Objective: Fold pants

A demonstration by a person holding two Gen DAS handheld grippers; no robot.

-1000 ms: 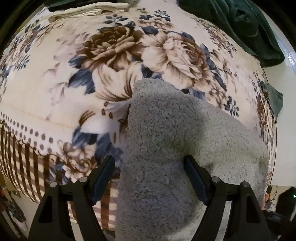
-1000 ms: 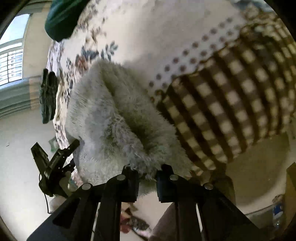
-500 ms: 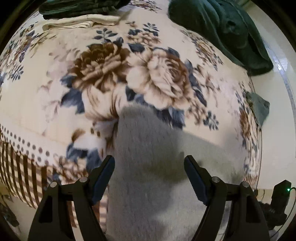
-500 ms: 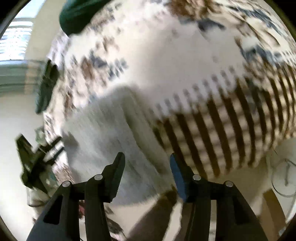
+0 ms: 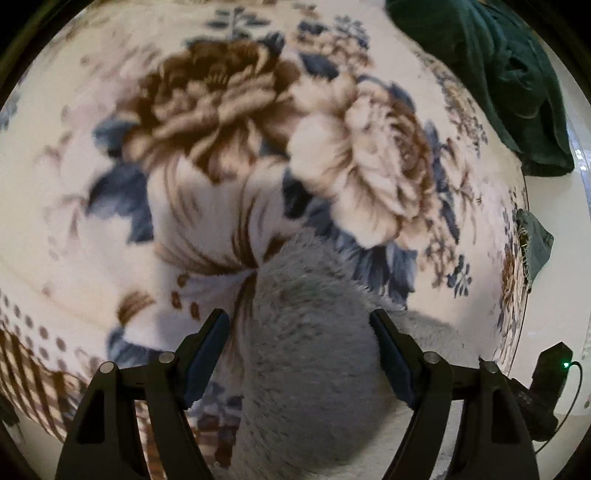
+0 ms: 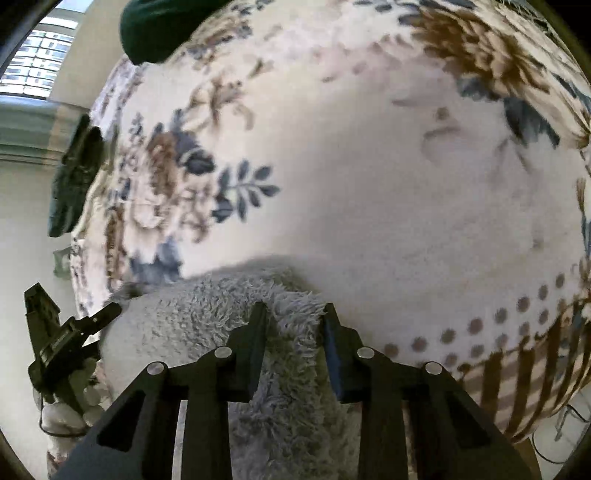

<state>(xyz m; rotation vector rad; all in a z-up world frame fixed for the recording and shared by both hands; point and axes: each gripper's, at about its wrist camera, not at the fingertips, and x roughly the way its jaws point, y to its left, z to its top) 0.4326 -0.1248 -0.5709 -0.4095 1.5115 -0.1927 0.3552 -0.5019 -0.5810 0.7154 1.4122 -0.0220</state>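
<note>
The grey fluffy pants [image 5: 306, 350] lie on a floral blanket [image 5: 207, 147] near its front edge. My left gripper [image 5: 300, 323] is open wide, its jaws straddling the pants' rounded end without pinching it. In the right wrist view the pants [image 6: 207, 317] run from lower left to centre. My right gripper [image 6: 293, 314] is open, its jaws either side of a raised fluffy ridge of the pants; no grip shows.
A dark green garment [image 5: 491, 74] lies at the blanket's far right, and shows again in the right wrist view [image 6: 166, 26]. Another dark cloth [image 6: 74, 177] hangs over the blanket's edge. A black device on a stand [image 6: 55, 343] stands by the floor. The blanket's checked border [image 6: 524, 373] drops off nearby.
My right gripper let go of the pants' edge, opened, and moved back over the pants. My left gripper stayed open and shifted so the pants sit lower in view.
</note>
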